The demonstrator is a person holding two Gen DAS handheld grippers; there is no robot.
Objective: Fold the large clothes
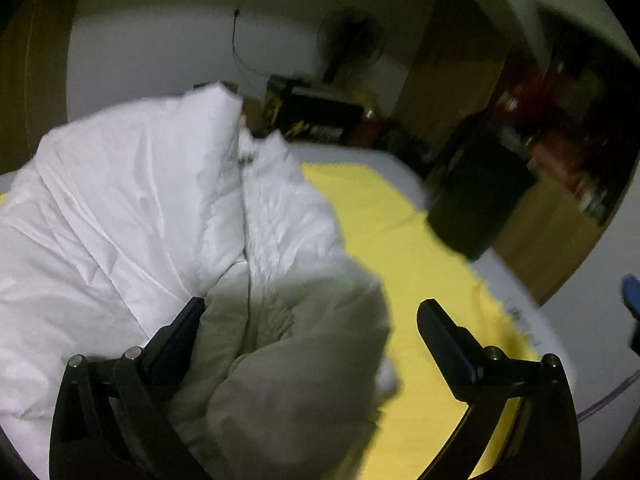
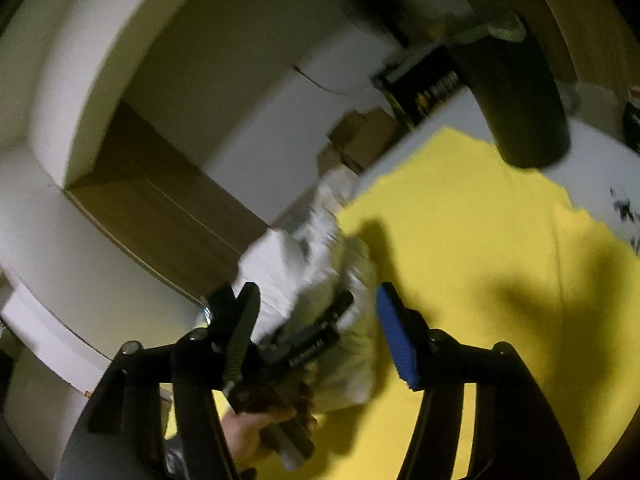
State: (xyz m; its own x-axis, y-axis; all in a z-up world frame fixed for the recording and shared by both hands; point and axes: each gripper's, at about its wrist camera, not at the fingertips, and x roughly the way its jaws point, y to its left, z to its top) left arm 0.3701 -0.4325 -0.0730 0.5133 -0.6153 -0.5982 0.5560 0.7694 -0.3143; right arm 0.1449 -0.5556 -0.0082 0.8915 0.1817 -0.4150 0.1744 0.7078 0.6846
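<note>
Where white jacket ends, bare yellow cloth to table edge.

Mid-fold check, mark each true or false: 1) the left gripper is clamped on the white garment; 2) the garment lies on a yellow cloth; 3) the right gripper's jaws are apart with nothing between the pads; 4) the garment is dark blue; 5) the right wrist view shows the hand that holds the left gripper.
1) False. The left gripper is wide open; the white padded garment bulges between its fingers but the pads do not press on it.
2) True. It lies on the yellow cloth.
3) True. The right gripper is open and grips nothing.
4) False. It is white.
5) True. The hand shows low in that view.
</note>
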